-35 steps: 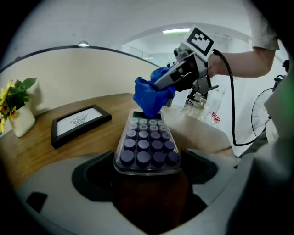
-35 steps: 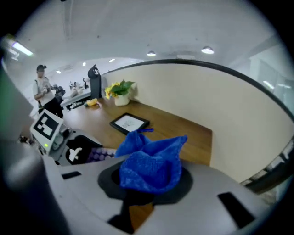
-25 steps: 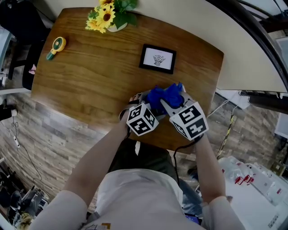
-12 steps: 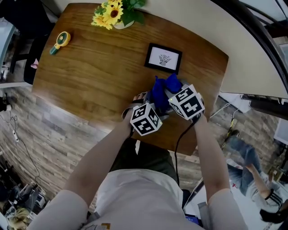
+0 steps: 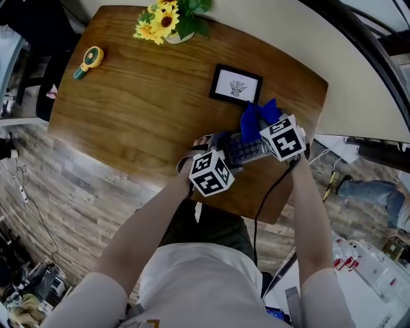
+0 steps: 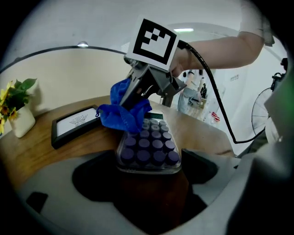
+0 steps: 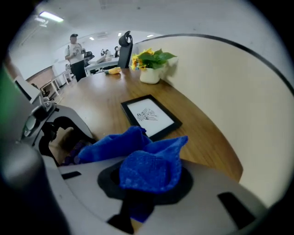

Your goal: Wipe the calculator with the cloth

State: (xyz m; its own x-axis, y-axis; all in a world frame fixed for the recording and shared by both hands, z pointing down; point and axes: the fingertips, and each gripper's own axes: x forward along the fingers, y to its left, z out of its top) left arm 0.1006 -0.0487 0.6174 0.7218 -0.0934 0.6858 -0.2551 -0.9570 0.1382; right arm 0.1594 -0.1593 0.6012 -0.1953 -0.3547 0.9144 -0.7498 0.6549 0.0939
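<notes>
From the head view, the calculator (image 5: 245, 149) shows only its middle rows of keys. One end lies under the left gripper (image 5: 224, 158), and the other under the right gripper (image 5: 262, 127) and its marker cube. In the left gripper view, the cloth (image 6: 124, 112) covers much of the calculator's far end. In the right gripper view, the cloth buries the jaw tips, and just a few calculator keys peep out left of it. Beyond the calculator, the drawing in the frame (image 5: 236, 84) is too small to tell. The flowers (image 5: 168, 18) are cut off by the top edge.
</notes>
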